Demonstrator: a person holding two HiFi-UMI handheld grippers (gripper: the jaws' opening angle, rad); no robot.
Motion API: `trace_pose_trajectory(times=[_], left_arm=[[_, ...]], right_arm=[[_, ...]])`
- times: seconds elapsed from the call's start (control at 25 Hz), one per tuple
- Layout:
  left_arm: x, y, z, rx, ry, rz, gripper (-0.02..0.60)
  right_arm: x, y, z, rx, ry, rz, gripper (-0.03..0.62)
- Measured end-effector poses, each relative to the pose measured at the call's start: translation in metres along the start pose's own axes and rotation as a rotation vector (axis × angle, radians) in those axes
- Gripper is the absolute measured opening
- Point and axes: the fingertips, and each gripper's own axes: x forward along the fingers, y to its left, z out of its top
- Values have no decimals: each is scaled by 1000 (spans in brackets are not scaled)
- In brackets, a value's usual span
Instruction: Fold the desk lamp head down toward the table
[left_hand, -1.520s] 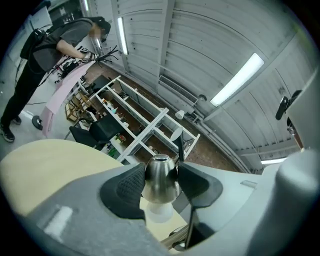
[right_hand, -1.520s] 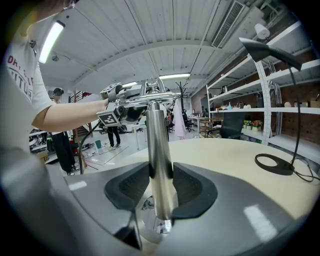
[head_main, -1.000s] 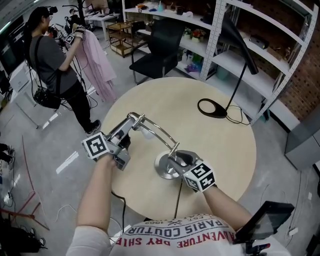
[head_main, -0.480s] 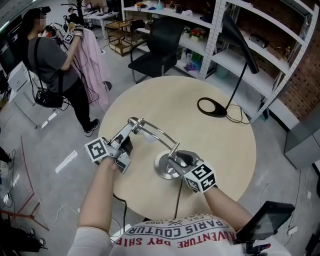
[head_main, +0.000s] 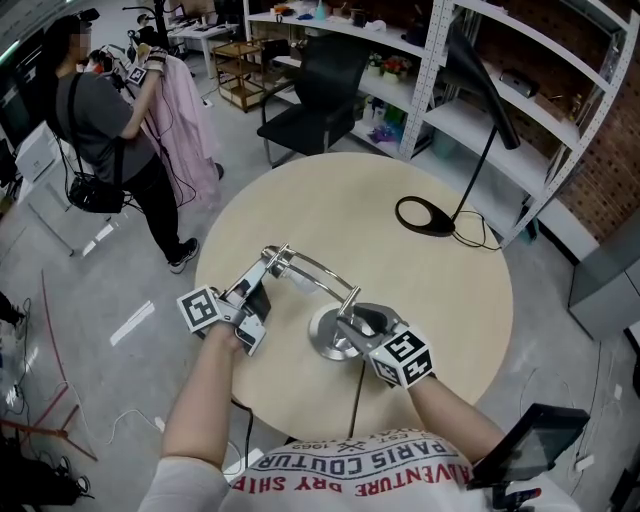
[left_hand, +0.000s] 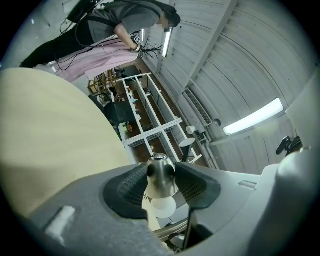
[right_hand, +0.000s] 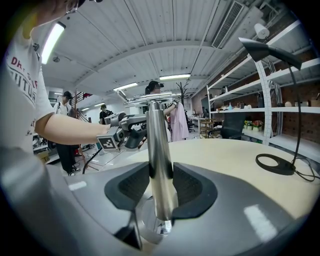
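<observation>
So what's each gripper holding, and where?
Left gripper, jaws just closing, grips the lamp head by its metal sides; right gripper clamps the lamp post near the base.

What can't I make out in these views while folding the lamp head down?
- Gap between lamp head and table: left gripper view, the left gripper's body blocks the view below the bulb; its jaws, which have just been closing, clamp the head. Head view: too small.
- Lamp base: right gripper view, mostly behind the right gripper's jaws; head view, partly under that gripper.
</observation>
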Motion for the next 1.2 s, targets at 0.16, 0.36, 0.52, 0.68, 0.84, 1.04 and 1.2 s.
trace_pose_trajectory(times=[0.16, 0.36, 0.52, 0.68, 0.84, 1.04, 1.2], left_arm=[[-3, 7, -5, -29, -6, 1, 158], [-6, 14, -9, -56, -16, 2, 149], [-7, 18, -11, -84, -21, 0, 144], [-8, 23, -14, -109, -33, -3, 140], [-10, 26, -22, -138, -55, -19, 137], [-12, 30, -28, -144, -57, -17, 118], [-13, 33, -24, -148, -54, 1, 112]], right_arm=[[0, 0, 0, 1, 0, 3, 144], [0, 0, 3, 4, -4, 0, 144], [1, 0, 6, 3, 4, 0, 144], [2, 0, 8, 5, 6, -1, 144], [-1, -1, 6, 4, 5, -2, 143], [-1, -1, 9, 9, 3, -9, 143], [3, 1, 19, 14, 8, -9, 143]])
